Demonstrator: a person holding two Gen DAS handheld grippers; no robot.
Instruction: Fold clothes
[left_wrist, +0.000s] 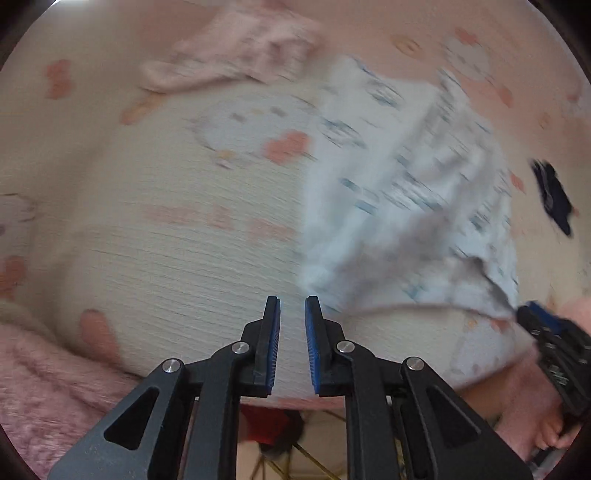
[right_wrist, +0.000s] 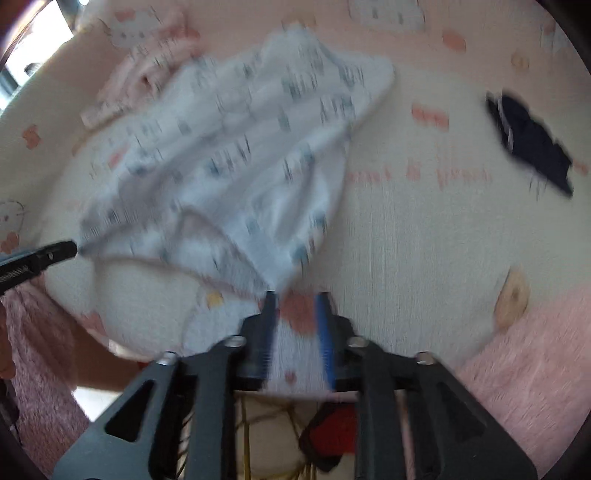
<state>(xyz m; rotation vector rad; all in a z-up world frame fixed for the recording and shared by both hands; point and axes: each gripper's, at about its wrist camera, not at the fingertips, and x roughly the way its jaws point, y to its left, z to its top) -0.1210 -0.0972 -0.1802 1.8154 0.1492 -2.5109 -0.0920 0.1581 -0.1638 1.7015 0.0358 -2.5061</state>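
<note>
With my left tool (left_wrist: 292, 308) and right tool (right_wrist: 296, 306) both spread and empty, I'd pinch the white printed garment (right_wrist: 236, 147), rumpled on the bed (right_wrist: 424, 236), by its corners, taut.

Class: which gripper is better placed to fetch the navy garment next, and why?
Right. From the right gripper, the navy garment lies ahead across bare sheet. From the left gripper it sits far right, beyond the white garment.
</note>
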